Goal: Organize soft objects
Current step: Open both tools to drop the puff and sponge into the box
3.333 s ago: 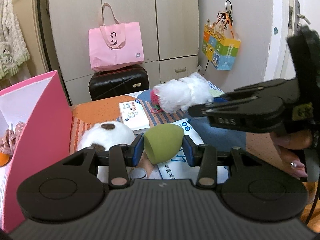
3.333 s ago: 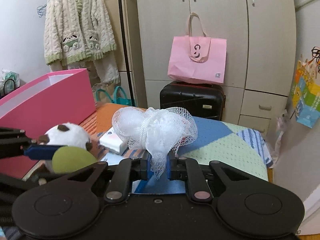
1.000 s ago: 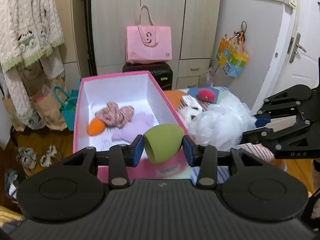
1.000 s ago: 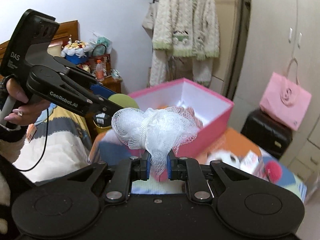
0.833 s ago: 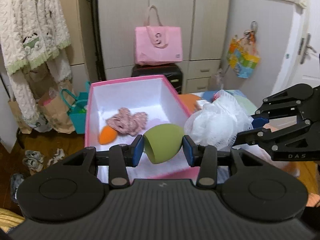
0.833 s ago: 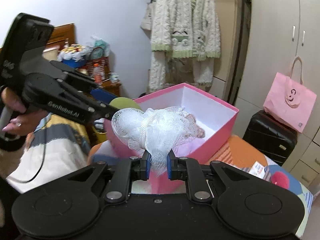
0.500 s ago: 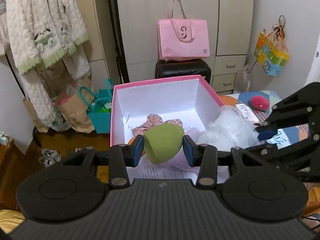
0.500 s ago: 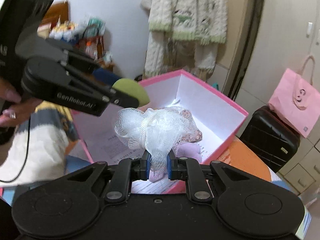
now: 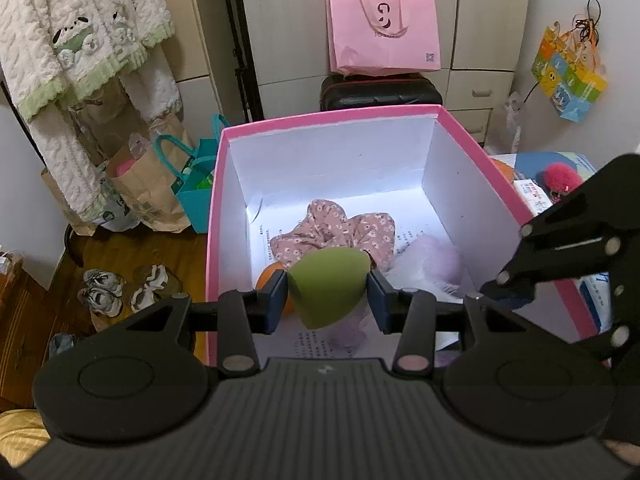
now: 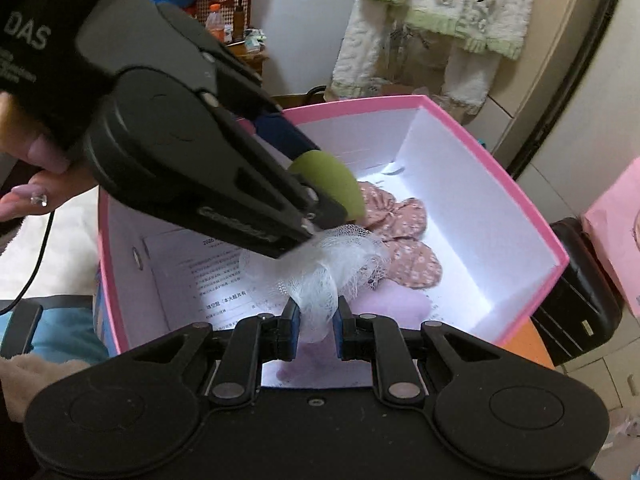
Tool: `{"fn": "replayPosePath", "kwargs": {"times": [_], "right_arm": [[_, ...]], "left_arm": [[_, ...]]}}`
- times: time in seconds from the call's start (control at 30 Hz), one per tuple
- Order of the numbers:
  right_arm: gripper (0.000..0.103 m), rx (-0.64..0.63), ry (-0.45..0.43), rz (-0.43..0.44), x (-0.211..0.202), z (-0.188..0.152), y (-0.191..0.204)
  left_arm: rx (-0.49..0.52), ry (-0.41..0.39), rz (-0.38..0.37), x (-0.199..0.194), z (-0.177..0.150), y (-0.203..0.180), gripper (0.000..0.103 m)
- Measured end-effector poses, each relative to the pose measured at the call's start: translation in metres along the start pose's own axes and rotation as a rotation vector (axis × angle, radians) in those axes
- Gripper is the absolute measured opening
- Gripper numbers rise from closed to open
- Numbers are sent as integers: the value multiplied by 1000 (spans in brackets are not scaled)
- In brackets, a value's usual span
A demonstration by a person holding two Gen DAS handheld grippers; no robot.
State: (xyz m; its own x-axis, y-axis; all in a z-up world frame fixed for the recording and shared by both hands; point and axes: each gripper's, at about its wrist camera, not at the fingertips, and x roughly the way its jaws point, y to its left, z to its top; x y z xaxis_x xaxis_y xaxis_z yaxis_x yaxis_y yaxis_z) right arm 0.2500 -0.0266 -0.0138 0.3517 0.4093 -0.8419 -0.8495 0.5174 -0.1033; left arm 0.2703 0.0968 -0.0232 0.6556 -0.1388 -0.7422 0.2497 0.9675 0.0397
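My left gripper (image 9: 328, 300) is shut on a green sponge (image 9: 328, 288) and holds it above the open pink box (image 9: 320, 120). It also shows in the right wrist view (image 10: 320, 196), with the sponge (image 10: 332, 184). My right gripper (image 10: 316, 330) is shut on a white mesh bath pouf (image 10: 332, 264) inside the box (image 10: 520, 216). In the box lie a pink floral scrunchie (image 9: 332, 232), an orange sponge (image 9: 266, 276) and a lilac soft item (image 9: 436, 256). The right gripper's body (image 9: 560, 256) crosses the box's right wall.
A red fuzzy ball (image 9: 560, 176) and a tissue pack lie on the table right of the box. Paper bags (image 9: 160, 184) and shoes (image 9: 120, 288) are on the floor at the left. A pink bag (image 9: 384, 28) on a black suitcase stands behind the box.
Both grippers have moved over the pink box and tilted down into it, each still holding its object. The pouf is now low inside the box.
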Motion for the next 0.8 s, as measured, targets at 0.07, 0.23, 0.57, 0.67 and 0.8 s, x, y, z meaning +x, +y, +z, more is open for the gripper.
{"fn": "replayPosePath", "kwargs": {"times": [0.07, 0.23, 0.57, 0.67, 0.8], "right_arm": [[25, 16, -6, 26, 5, 1, -1], [42, 102, -71, 103, -1, -5, -17], [61, 338, -306, 184, -88, -55, -47], [61, 372, -326, 113, -113, -74, -51], [61, 429, -319, 11, -143, -106, -52]], "left_arm": [[-4, 3, 0, 1, -1, -1, 45], [-26, -29, 29, -6, -4, -1, 62], [-68, -94, -69, -53, -10, -1, 70], [-52, -118, -99, -73, -10, -8, 72], [-5, -150, -155, -100, -12, -24, 73]]}}
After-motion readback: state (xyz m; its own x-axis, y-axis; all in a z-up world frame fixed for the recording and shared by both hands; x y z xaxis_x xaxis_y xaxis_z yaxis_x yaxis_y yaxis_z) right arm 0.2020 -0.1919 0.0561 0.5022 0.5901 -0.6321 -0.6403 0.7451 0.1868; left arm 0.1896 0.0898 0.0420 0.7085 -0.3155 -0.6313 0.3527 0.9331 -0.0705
